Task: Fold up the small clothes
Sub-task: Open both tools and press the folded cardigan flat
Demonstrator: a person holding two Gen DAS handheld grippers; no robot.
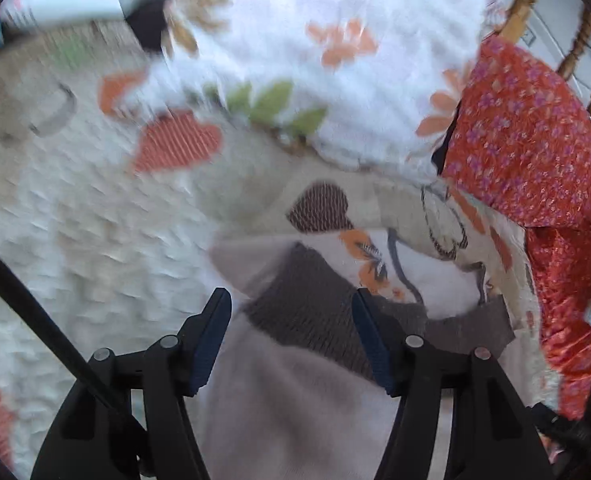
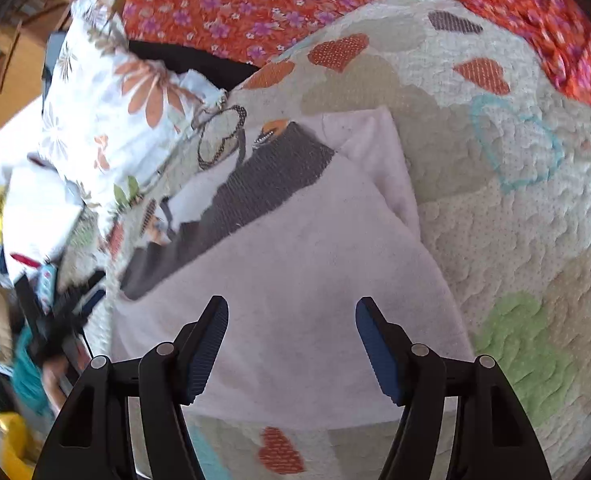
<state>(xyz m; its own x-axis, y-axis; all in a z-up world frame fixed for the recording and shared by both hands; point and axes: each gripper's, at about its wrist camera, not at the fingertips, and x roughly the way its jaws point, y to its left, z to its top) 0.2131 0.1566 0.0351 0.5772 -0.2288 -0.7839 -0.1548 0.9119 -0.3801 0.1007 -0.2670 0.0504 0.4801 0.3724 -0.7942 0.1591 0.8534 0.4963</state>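
So, from your left wrist view: your left gripper (image 1: pixel 291 336) hangs over the pale pink garment (image 1: pixel 291 412) with its jaws standing well apart and nothing pinched between them. The grey ribbed waistband (image 1: pixel 315 300) shows in the gap, but the pads aren't pressing on it, so you're holding nothing there. The picture is smeared, so whether the tips brush the cloth I can't tell. Beyond it lies a white floral pillow (image 1: pixel 315 52), and orange-red flowered fabric (image 1: pixel 527 140) is bunched along the right edge of the heart-patterned quilt (image 1: pixel 95 240).

Switch to your right wrist view and it's the same story: your right gripper (image 2: pixel 291 340) is spread wide over the middle of the pink panel, gripping nothing. Here the garment lies flat on the quilt, doubled over, its layers showing at the far right corner and the waistband running along its far left edge. My guess is it's laid flat so the fold holds, and both grippers are open because you're between grabs, lining up for the next one. The side nearest you looks like the obvious place to pinch.
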